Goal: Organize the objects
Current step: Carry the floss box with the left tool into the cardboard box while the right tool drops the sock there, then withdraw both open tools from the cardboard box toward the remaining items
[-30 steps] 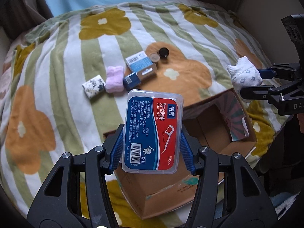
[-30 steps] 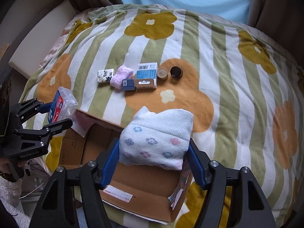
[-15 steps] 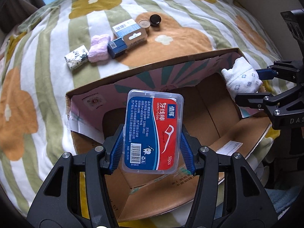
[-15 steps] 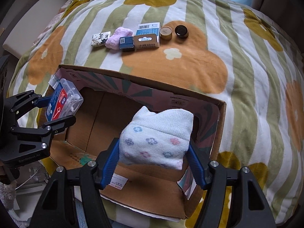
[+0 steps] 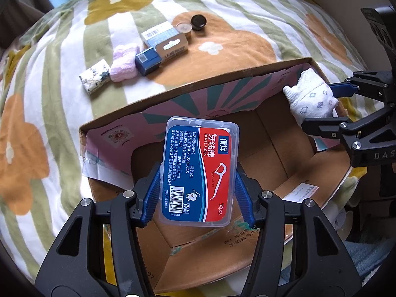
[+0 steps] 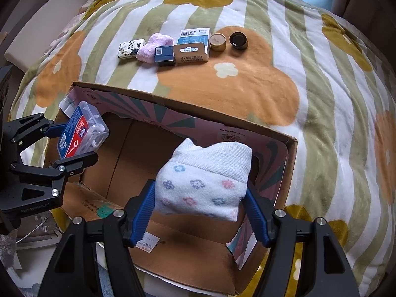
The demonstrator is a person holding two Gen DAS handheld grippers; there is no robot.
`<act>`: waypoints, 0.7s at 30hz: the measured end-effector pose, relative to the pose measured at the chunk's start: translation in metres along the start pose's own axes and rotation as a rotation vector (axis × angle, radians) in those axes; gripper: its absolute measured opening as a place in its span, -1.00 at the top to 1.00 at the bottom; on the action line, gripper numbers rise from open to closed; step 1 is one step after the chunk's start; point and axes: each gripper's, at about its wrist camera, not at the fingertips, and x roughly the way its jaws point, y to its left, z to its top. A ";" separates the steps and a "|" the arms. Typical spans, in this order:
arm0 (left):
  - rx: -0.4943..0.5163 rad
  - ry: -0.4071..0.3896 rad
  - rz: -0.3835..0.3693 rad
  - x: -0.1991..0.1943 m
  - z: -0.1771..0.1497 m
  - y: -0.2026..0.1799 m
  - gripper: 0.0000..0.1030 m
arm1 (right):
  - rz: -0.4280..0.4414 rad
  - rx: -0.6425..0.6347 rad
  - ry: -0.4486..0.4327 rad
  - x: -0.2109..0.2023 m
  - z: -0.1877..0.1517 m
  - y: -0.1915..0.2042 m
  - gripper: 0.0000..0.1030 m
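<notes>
My left gripper (image 5: 198, 173) holds a clear dental floss box (image 5: 198, 163) with a red and blue label over the open cardboard box (image 5: 198, 84). Its jaws are opening, and the blue pads still touch the floss box's sides. My right gripper (image 6: 200, 188) holds a folded white sock (image 6: 203, 183) with small flower prints above the same cardboard box (image 6: 173, 104). Its jaws are opening too, with the sock still between the pads. Each wrist view shows the other gripper: the right gripper (image 5: 318, 107) with the sock (image 5: 309, 99), and the left gripper (image 6: 79, 141) with the floss box (image 6: 81, 133).
The box sits on a striped, flowered blanket (image 6: 247, 86). Beyond it lies a row: a floral packet (image 6: 131, 47), a pink fluffy item (image 6: 153, 47), a dark blue box (image 6: 164, 55), a brown carton (image 6: 190, 53), a light blue carton (image 6: 194, 34) and two small jars (image 6: 217, 40).
Both grippers came down from above the blanket to just over the open cardboard box, which now fills the lower part of both views. The floss box and the sock stay between the pads.
</notes>
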 end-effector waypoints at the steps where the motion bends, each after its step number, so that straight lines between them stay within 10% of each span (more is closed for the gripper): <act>1: -0.008 0.009 -0.003 0.001 0.001 0.000 -0.17 | 0.000 0.000 0.007 0.001 0.000 -0.001 -0.40; 3: -0.004 0.001 0.005 0.000 0.000 0.000 -0.98 | 0.009 0.008 0.026 0.005 -0.001 -0.004 -0.78; 21: 0.017 -0.009 0.021 -0.010 -0.003 0.003 -0.99 | -0.008 -0.041 0.038 -0.001 -0.008 -0.001 -0.99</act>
